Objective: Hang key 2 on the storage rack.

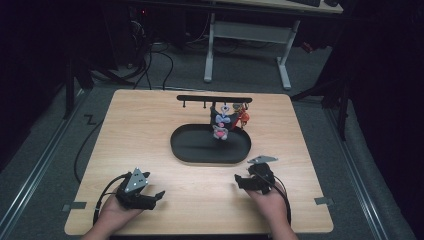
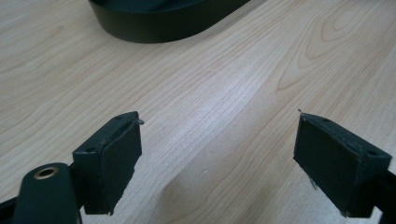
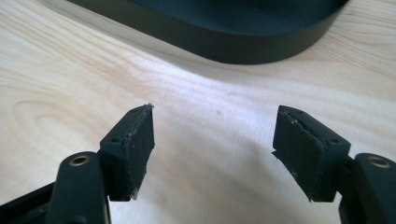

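The oval black tray [image 1: 190, 150] is seen ahead of both grippers on the pale wood-grain table [image 1: 140, 125]. Fingers of the left gripper [image 2: 219, 163] and right gripper [image 3: 215, 154] are spread wide, nothing held. Small plush charms [image 1: 222, 122] are hung from a black rack [image 1: 200, 98].

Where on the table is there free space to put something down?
Bare wood lies left of the black tray, right of it, and between the left tongs and right tongs. It is crowded behind the tray, where toys hang from the rack.
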A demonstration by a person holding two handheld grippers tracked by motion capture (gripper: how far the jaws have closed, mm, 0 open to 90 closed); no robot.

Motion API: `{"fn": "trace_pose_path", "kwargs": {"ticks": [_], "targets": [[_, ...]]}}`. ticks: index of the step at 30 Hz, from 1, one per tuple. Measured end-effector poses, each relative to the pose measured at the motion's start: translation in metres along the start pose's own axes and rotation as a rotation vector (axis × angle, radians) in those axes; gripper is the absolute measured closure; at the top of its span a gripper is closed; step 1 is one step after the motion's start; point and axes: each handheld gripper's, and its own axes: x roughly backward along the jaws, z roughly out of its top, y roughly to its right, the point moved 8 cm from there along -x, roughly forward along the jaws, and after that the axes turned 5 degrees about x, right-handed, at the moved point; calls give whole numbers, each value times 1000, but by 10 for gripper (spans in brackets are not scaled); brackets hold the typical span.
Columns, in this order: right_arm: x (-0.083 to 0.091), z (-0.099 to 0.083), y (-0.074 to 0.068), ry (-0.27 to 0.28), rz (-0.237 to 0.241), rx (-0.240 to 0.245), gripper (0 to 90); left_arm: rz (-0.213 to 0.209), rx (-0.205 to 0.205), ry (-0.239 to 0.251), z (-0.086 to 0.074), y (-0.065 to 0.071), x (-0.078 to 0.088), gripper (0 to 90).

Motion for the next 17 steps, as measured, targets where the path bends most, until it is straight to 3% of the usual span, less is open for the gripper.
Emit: {"fn": "trace_pose_path", "kwargs": {"ticks": [1, 2, 4, 7, 8, 9, 10, 11, 17], "targets": [[14, -10, -6, 102, 48, -25, 235, 8, -16, 9, 2, -1, -1, 161], [14, -10, -6, 102, 48, -25, 235, 8, -16, 9, 2, -1, -1, 161], [30, -27, -11, 224, 45, -33, 200, 4, -5, 11, 4, -1, -4, 161], [44, -35, -12, 220, 20, -12, 124, 4, -10, -2, 2, 1, -7, 161], [47, -35, -9, 245, -19, 10, 125, 6, -17, -9, 1, 2, -8, 161], [50, -36, -1, 259, -52, -7, 126, 10, -11, -12, 1, 2, -8, 160], [50, -36, -1, 259, -52, -7, 126, 10, -11, -12, 1, 2, -8, 160], [49, -36, 2, 282, -29, -46, 127, 11, -5, -12, 1, 2, -7, 160], [39, -37, 3, 281, 3, -67, 137, 15, -7, 7, 4, 0, -5, 157]]}}
